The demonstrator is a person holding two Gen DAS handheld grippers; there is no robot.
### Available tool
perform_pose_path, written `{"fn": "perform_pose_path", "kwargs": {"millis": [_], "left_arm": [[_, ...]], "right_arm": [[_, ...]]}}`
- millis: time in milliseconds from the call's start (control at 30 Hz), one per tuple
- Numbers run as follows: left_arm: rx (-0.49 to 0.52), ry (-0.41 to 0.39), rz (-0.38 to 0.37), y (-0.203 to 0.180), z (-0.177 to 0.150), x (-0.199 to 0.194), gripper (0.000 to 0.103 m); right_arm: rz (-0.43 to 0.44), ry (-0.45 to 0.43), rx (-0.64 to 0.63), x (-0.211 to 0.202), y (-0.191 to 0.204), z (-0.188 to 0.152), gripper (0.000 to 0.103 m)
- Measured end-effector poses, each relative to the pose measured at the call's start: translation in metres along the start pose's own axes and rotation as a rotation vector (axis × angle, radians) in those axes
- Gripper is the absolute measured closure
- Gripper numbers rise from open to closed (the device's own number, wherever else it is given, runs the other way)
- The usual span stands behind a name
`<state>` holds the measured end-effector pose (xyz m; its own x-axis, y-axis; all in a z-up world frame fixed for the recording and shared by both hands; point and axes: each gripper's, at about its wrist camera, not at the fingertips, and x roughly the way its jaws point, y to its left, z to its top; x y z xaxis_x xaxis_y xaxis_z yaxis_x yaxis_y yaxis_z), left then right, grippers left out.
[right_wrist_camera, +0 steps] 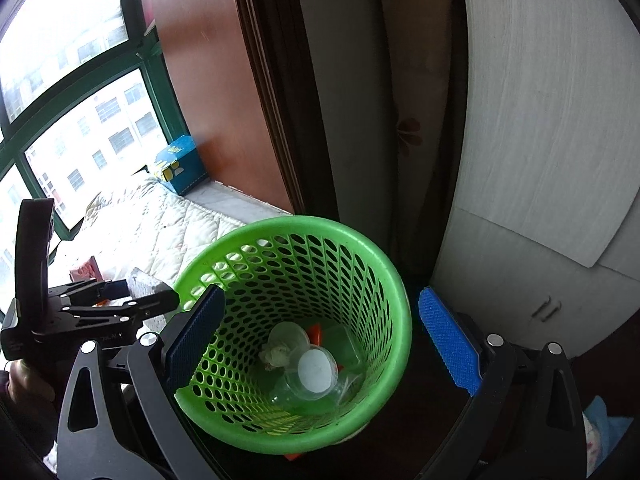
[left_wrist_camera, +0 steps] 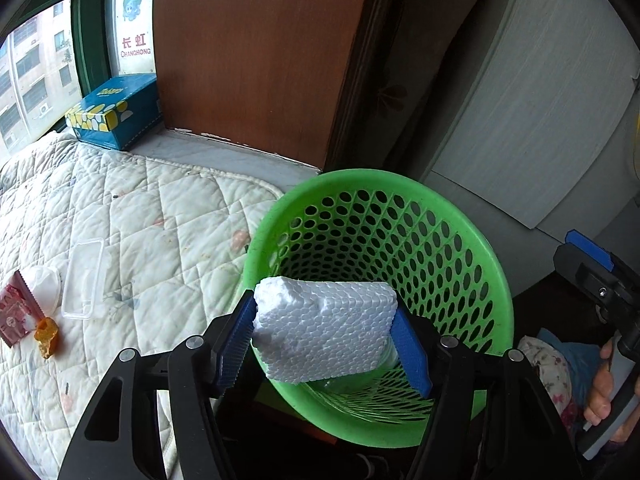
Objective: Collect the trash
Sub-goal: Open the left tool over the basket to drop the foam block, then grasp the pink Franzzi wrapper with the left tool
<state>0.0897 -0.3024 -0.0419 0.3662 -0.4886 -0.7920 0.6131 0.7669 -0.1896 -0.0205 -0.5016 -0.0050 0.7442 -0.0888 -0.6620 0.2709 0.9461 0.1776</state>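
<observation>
Bedroom corner by a window: quilted bed beside a green mesh bin, brown wood panel behind, blue tissue box on the sill.

Left claw clamped on a white foam block, blue pads pressing its two short ends. Block's long axis running crosswise, from pad to pad, parallel to the bin's near rim. Block held over the near-left part of the bin's rim, partly above the opening, not yet centred over it. Judged next move: a short push forward toward the bin's middle, then a release, so the block drops inside rather than catching on the rim.

Right claw spread wide and holding nothing, hovering above the bin, one pad to each side of the opening.

More trash left on the bed, well apart from the bin on the far left: a clear plastic tray, a red wrapper, a white wad, an orange scrap.

Shown only from the right wrist: bin's bottom, already holding a clear cup with a white lid, crumpled paper and an orange piece. Also the left claw from the side, at the bin's left edge. Shown only from the left wrist: the grip on the block and the leftover trash on the bed.
</observation>
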Motion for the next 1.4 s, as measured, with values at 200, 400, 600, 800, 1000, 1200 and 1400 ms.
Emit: {"fn": "perform_pose_path", "kwargs": {"millis": [200, 400, 600, 800, 1000, 1200, 1400], "left_arm": [[0.015, -0.011, -0.016, -0.002, -0.004, -0.005, 0.024], [-0.013, -0.036, 0.021, 0.019, -0.009, -0.023, 0.024], [-0.068, -0.062, 0.122, 0.066, -0.015, -0.045, 0.024], [-0.152, -0.084, 0.218, 0.125, -0.023, -0.065, 0.024], [-0.257, -0.105, 0.325, 0.194, -0.036, -0.084, 0.027], [-0.343, -0.101, 0.441, 0.267, -0.051, -0.097, 0.03], [-0.377, -0.086, 0.47, 0.326, -0.066, -0.097, 0.03]], "right_arm": [[0.02, 0.017, -0.006, 0.005, 0.007, -0.003, 0.007], [0.056, 0.03, -0.035, 0.013, 0.026, -0.005, 0.007], [0.092, 0.041, -0.076, 0.021, 0.053, -0.003, 0.007], [0.137, 0.063, -0.109, 0.034, 0.082, -0.001, 0.007], [0.182, 0.086, -0.148, 0.047, 0.116, 0.001, 0.007], [0.222, 0.112, -0.189, 0.061, 0.152, 0.004, 0.007], [0.247, 0.144, -0.218, 0.079, 0.182, 0.008, 0.007]]}}
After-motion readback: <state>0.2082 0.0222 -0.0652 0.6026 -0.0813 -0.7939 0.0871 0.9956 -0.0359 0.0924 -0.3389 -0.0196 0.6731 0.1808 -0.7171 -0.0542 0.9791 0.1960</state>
